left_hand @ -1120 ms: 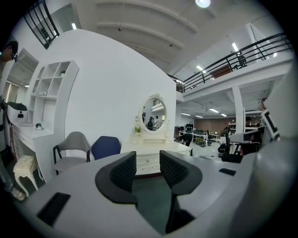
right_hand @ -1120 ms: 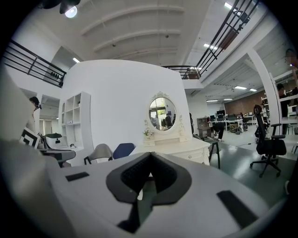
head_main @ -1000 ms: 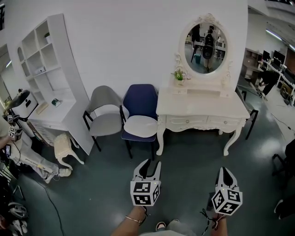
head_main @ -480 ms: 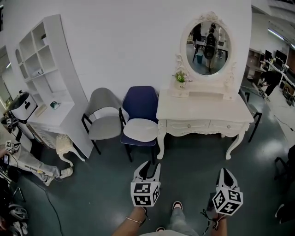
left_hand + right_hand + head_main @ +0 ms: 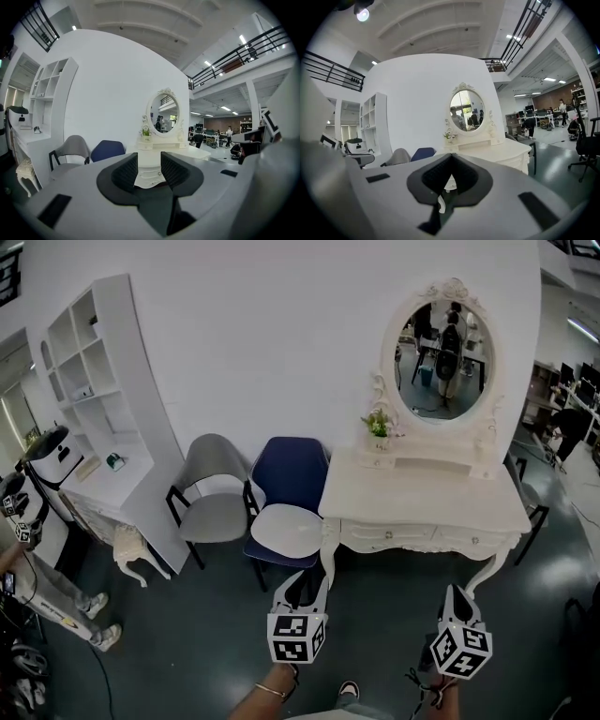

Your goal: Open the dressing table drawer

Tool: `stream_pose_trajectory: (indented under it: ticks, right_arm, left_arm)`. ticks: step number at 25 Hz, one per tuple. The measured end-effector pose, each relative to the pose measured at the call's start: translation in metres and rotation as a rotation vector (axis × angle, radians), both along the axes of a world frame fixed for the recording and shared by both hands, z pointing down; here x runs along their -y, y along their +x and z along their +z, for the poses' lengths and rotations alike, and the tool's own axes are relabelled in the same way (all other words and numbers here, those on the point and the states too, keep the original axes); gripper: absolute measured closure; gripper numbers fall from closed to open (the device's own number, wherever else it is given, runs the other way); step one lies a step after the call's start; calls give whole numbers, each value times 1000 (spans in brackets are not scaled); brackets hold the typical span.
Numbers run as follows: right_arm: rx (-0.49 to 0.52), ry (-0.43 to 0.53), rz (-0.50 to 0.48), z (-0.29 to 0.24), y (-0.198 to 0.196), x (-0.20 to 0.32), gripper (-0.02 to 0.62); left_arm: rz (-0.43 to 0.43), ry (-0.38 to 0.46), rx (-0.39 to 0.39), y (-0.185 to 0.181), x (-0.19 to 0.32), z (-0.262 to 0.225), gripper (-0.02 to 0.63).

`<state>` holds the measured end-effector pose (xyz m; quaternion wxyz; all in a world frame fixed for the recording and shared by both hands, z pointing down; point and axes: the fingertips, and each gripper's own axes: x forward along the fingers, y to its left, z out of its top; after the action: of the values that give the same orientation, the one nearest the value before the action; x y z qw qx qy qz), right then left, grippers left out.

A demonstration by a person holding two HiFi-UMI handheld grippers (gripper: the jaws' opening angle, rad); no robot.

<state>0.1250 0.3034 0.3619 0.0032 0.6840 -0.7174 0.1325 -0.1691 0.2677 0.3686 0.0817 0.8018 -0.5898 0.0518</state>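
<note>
- Left gripper (image 5: 302,579): jaws wide, nothing between, held apart from the white bench (image 5: 422,507).
- Right gripper (image 5: 457,594): jaws together, empty.
- Bench drawer (image 5: 389,533): closed.

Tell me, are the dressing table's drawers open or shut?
Shut. In the head view the left drawer and the right drawer sit flush with the front of the dressing table; neither is pulled out.

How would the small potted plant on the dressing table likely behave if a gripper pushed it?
The potted plant looks small, so it is probably light and would move easily. Its leaves rise above a small pot, so it may tip rather than slide.
</note>
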Motion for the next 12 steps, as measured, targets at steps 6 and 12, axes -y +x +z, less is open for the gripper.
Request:
stream_pose_trajectory:
  ticks: [6, 12]
  right_arm:
    - [-1, 13, -41, -12, 18, 69, 588]
    - [0, 1, -48, -8, 45, 117, 588]
  left_arm:
    - [-26, 7, -9, 21, 62, -6, 449]
    - [-20, 1, -22, 48, 113, -2, 449]
